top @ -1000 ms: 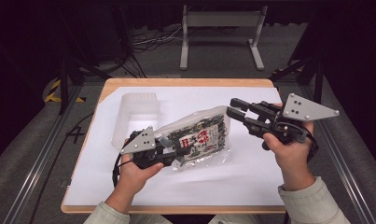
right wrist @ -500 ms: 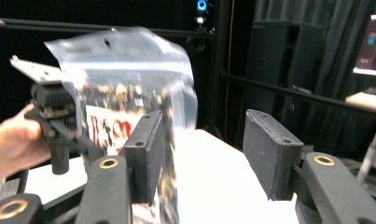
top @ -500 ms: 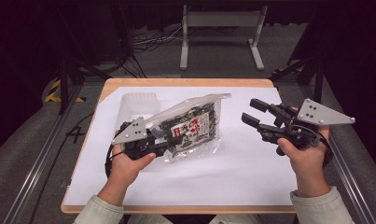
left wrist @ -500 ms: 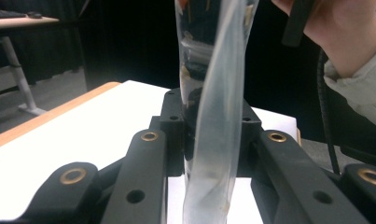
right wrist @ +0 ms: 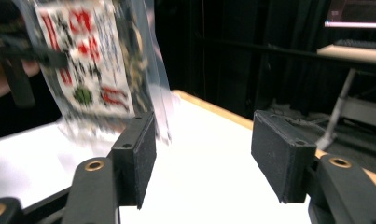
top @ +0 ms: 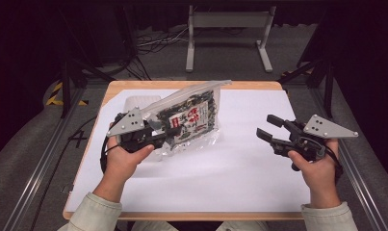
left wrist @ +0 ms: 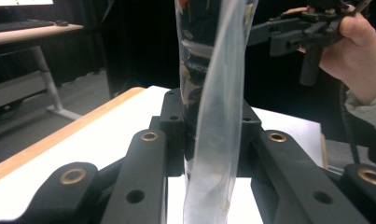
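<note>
Plastic seaweed bag [top: 189, 120] hangs clamped in left gripper [top: 168, 134]; right gripper [top: 268, 127], just opening, stands apart, empty.

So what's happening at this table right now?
A person works with a gripper in each hand over a white table. The left gripper is shut on the edge of a clear packet of dark dried food, holding it tilted up off the surface. The right gripper is off to the side, apart from the packet; its jaws have just been opening, with nothing between them.
</note>
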A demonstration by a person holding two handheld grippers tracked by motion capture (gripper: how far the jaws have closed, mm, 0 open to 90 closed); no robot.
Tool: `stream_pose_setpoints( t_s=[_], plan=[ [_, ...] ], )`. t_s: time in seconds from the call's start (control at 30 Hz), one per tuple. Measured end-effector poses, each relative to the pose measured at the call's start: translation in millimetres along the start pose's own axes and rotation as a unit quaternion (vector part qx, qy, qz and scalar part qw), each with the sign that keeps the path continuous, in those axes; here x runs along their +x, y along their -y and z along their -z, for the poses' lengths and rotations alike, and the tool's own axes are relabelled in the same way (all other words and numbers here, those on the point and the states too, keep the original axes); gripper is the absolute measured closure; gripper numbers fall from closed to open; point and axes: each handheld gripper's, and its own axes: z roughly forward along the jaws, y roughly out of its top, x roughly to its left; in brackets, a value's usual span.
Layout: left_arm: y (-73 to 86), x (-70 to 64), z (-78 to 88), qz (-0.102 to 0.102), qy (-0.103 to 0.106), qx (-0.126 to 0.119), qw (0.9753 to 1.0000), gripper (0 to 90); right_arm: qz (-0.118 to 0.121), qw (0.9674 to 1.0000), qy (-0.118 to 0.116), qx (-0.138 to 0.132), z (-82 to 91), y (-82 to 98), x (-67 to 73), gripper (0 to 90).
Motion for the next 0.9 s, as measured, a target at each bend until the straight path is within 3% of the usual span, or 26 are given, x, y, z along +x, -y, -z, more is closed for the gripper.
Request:
stream_pose_setpoints(
  t_s=[0.17,0.6,0.9],
  plan=[
    [-0.4,3.3,0.4,-0.006,-0.018,0.003,0.9998,72.8,-0.015,0.9998,-0.010,-0.007,1.8,3.0,-4.3,40.6],
    [-8.0,23.2,14.7,-0.009,-0.059,0.000,0.9982,72.8,-0.024,0.9997,0.004,0.001,4.4,10.8,-12.8,39.7],
    [-10.0,41.2,29.9,0.007,-0.092,-0.001,0.9957,72.8,-0.026,0.9996,0.008,0.004,3.0,12.5,-14.9,39.6]
  ],
)
